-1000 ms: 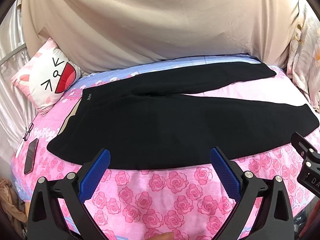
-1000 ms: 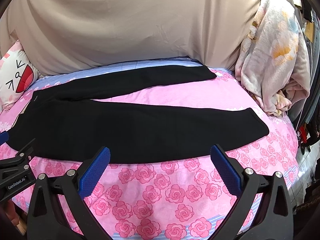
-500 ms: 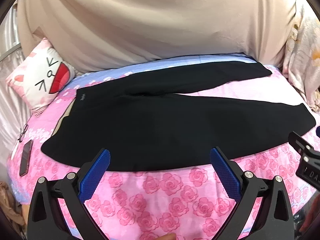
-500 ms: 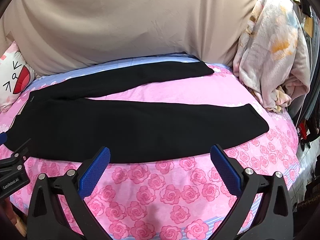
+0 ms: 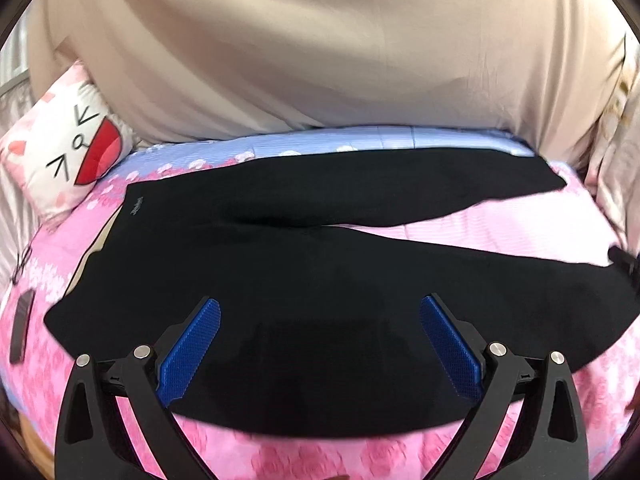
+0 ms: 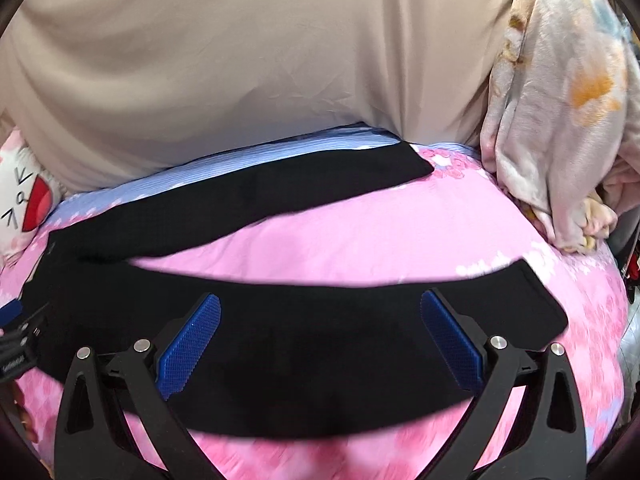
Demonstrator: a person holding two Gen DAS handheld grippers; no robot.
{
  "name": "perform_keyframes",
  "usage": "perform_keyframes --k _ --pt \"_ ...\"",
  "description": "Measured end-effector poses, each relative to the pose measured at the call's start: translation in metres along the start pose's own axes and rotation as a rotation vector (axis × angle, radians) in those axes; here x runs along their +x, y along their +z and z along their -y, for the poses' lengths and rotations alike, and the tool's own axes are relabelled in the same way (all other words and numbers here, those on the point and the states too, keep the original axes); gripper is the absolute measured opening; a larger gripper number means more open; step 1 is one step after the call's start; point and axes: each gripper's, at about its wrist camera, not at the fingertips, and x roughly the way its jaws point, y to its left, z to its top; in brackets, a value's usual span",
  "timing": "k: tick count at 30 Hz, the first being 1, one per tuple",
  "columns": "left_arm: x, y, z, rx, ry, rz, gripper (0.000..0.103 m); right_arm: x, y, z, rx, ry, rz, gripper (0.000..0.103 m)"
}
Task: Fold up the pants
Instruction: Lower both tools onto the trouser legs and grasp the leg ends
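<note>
Moved forward over the near leg of the black pants, both claws: left claw and right claw gaping wide, gripping nothing. Pants spread flat on the pink floral bed, legs splayed apart.

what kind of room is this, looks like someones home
Most likely a bedroom at home: black pants lie spread on a bed with a pink rose-print sheet, a cartoon-face pillow sits at one end, and a floral blanket is bunched alongside.
</note>
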Motion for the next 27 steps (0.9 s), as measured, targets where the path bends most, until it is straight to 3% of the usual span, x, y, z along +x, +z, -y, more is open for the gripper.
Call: perform_keyframes --k 4,11,16,22,27 --pt "0.021 0.013 0.008 0.065 0.055 -0.032 0.098 0.023 0.016 0.011 0.008 -0.033 0.008 0.098" --pt "0.037 0.027 0.022 0.116 0.107 -0.02 0.098 0.053 0.039 0.009 -0.031 -0.065 0.012 0.098" --pt "0.047 0.035 0.024 0.134 0.063 -0.018 0.098 0.081 0.068 0.02 -0.088 -0.066 0.003 0.098" --pt "0.058 0.044 0.007 0.087 0.075 0.0 0.098 0.164 0.128 0.079 0.008 -0.039 -0.091 0.098" --pt "0.068 0.052 -0.012 0.047 0.098 -0.016 0.098 0.231 0.16 0.085 -0.13 -0.125 -0.106 0.098"
